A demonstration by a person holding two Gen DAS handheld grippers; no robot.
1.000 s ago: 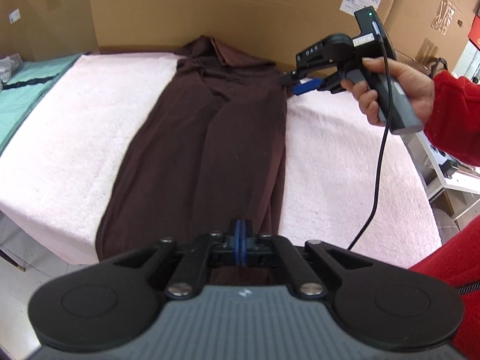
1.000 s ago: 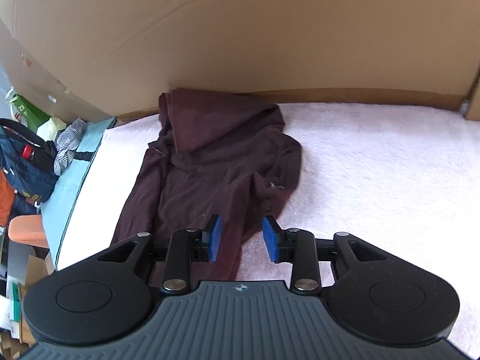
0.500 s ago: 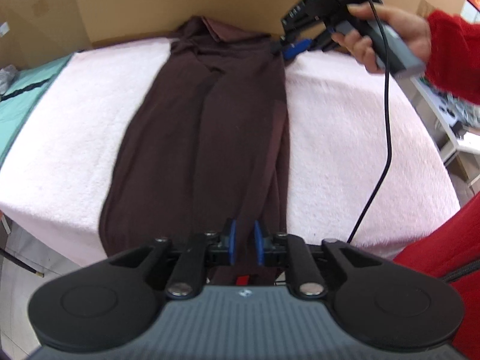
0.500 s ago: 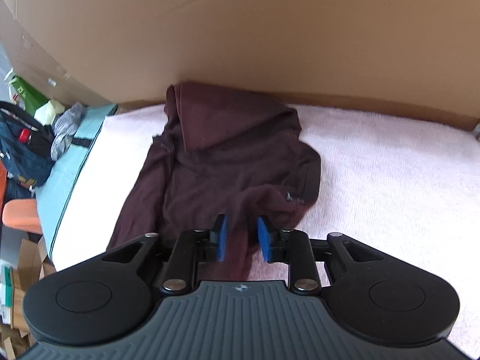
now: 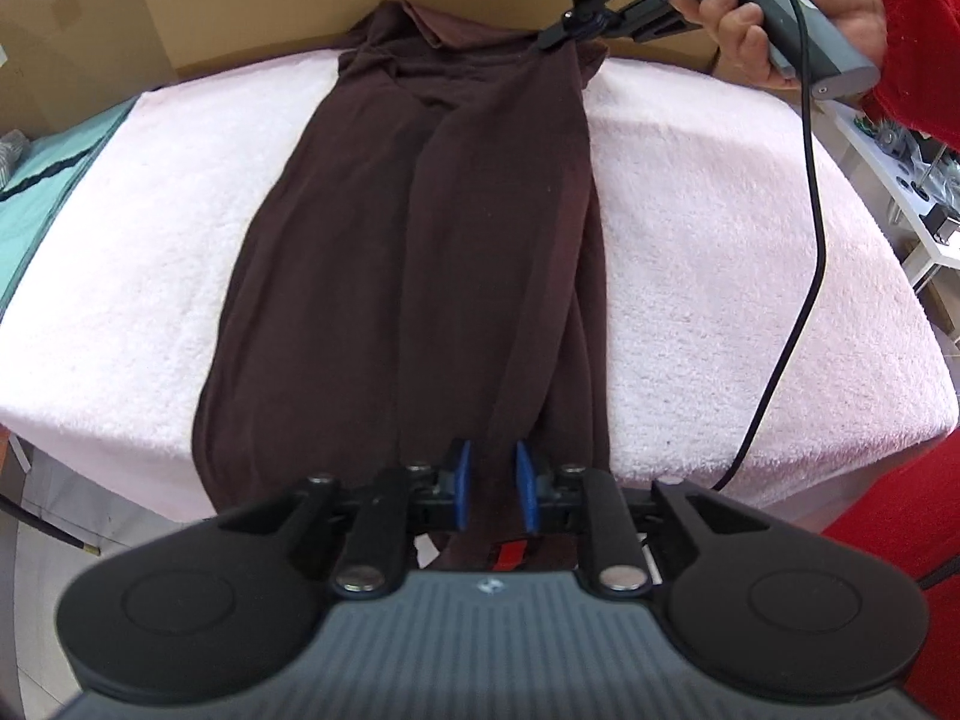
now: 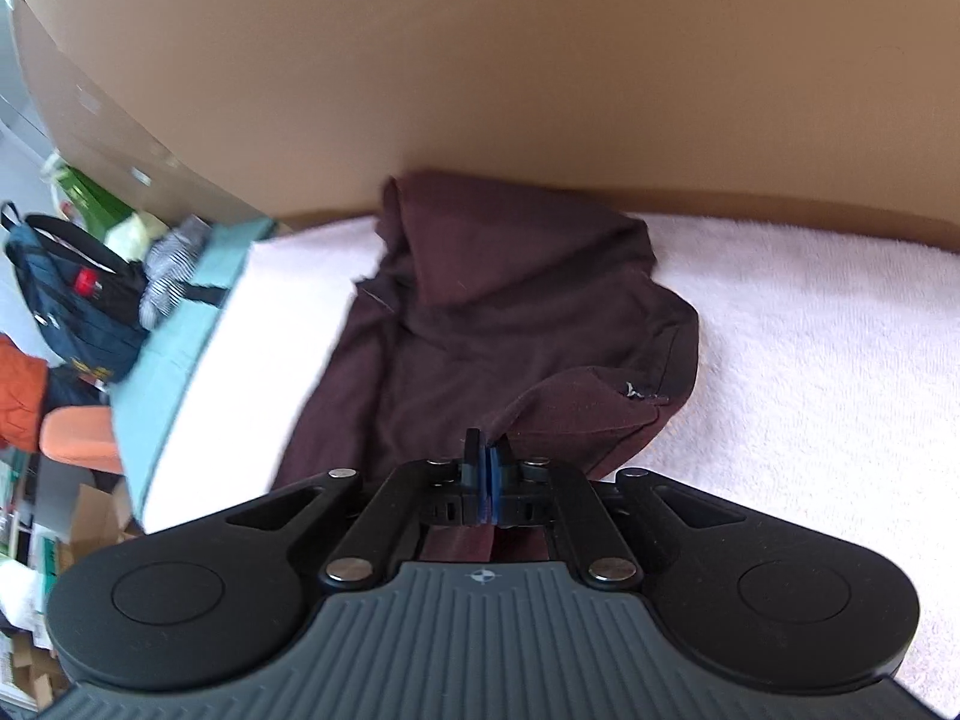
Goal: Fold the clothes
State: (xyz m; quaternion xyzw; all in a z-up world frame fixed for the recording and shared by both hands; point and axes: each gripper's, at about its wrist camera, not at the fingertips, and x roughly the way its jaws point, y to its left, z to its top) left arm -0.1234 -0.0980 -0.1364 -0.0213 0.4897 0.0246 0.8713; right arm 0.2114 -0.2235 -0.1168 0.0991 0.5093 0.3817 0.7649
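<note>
Right gripper [image 6: 485, 461] jaws have just closed, pinching the dark brown garment [image 5: 420, 228]; left gripper [image 5: 492, 483] jaws, slightly parted, straddle its hem.

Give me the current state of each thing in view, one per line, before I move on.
Brown garment: laid lengthwise on the pad, already folded narrow, near end hanging over the edge.
Left tool: open, jaws have just been opening, fabric between the pads, not pinched.
Right tool: shut on the garment's far edge, jaws have just closed, lifting it slightly.
Pink pad: flat, spread over the table.
Cardboard wall: upright behind the pad.
</note>
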